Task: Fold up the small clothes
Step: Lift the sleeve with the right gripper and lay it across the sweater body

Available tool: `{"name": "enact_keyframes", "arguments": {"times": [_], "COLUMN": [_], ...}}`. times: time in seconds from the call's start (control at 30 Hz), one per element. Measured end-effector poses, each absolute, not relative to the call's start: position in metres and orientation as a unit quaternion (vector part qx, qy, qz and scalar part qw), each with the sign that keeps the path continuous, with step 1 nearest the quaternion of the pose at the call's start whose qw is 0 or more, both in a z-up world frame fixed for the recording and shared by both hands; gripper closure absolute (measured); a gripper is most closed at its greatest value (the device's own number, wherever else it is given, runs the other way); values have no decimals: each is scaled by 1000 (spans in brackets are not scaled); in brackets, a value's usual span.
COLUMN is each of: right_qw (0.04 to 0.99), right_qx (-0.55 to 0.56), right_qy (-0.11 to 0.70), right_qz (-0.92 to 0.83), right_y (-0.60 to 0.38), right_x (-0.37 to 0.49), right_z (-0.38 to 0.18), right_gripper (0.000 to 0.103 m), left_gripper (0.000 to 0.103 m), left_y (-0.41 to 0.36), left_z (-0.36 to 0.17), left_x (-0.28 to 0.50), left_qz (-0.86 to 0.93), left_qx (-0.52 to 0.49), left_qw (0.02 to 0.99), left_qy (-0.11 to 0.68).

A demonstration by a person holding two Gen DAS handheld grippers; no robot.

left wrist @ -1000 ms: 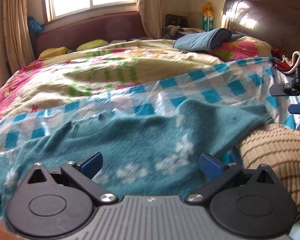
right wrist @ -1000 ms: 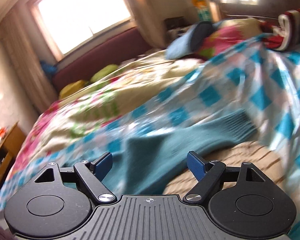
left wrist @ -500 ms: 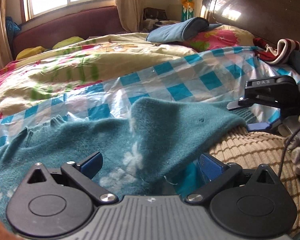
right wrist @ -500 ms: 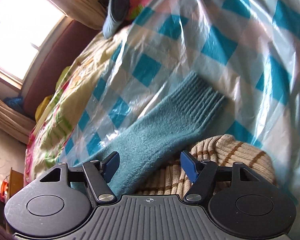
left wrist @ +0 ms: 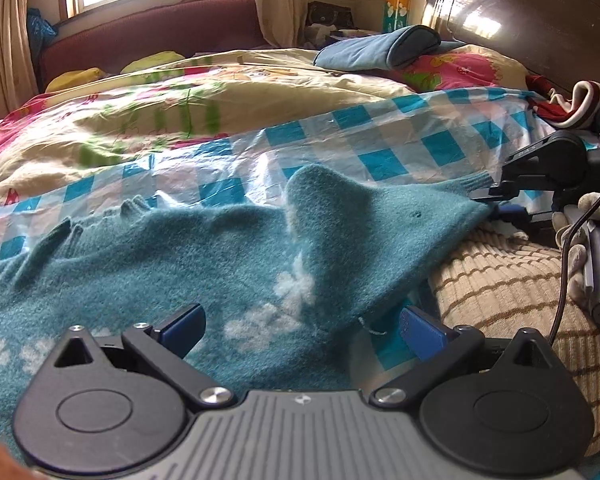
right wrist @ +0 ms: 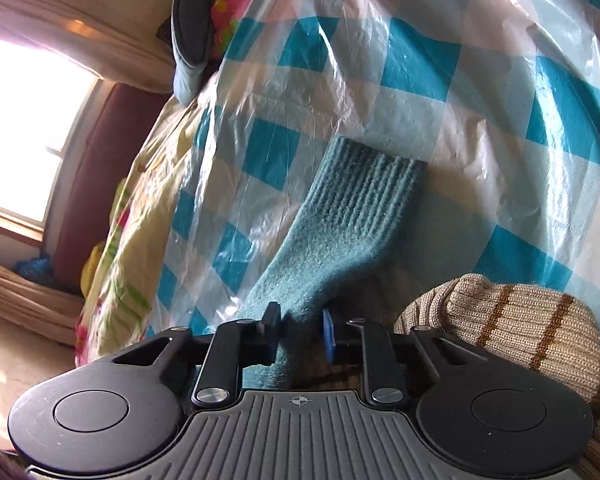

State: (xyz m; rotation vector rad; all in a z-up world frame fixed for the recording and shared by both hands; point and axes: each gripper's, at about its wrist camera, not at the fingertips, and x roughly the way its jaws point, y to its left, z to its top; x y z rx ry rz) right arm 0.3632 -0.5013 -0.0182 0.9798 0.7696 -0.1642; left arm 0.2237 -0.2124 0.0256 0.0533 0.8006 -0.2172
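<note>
Checked sheet [right wrist: 440,128]; right hand-held gripper [right wrist: 300,334] now clamps sweater sleeve [right wrist: 340,220].

Teal floral sweater [left wrist: 204,264], spread flat, sleeve pinched

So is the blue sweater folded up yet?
Not yet. The sweater lies mostly spread on the checked sheet, and the right gripper is pinching one sleeve.

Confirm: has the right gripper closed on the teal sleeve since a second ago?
Yes. The right gripper was open and is now shut on the teal sweater sleeve, lying on the checkered plastic sheet.
</note>
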Motion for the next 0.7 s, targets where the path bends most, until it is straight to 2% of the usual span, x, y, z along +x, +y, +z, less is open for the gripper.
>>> {"name": "enact_keyframes", "arguments": {"times": [0.17,0.37,0.57,0.7], "right_qw": [833,901,938,938], "right_qx": [439,334,213,97], "right_qy": [329,276,256,277], "right_qz": [-76,-23,93,181], "right_y": [-491,-432,-314,-208], "right_x": [358,354,354,356], "right_z": [-2,57,101,90], "right_gripper": [91,92,92,92], "left_gripper": [0,0,0,0], "left_y": [-189,-150,-91,-48], "left_z": [23,26,22,9], "left_x": [218,210,188,171], "left_qz": [-91,-72,-27,23], "left_qx": [11,-28,-42,-41], "left_qw": [914,918,924,926], "left_qy": [394,388,378,373]}}
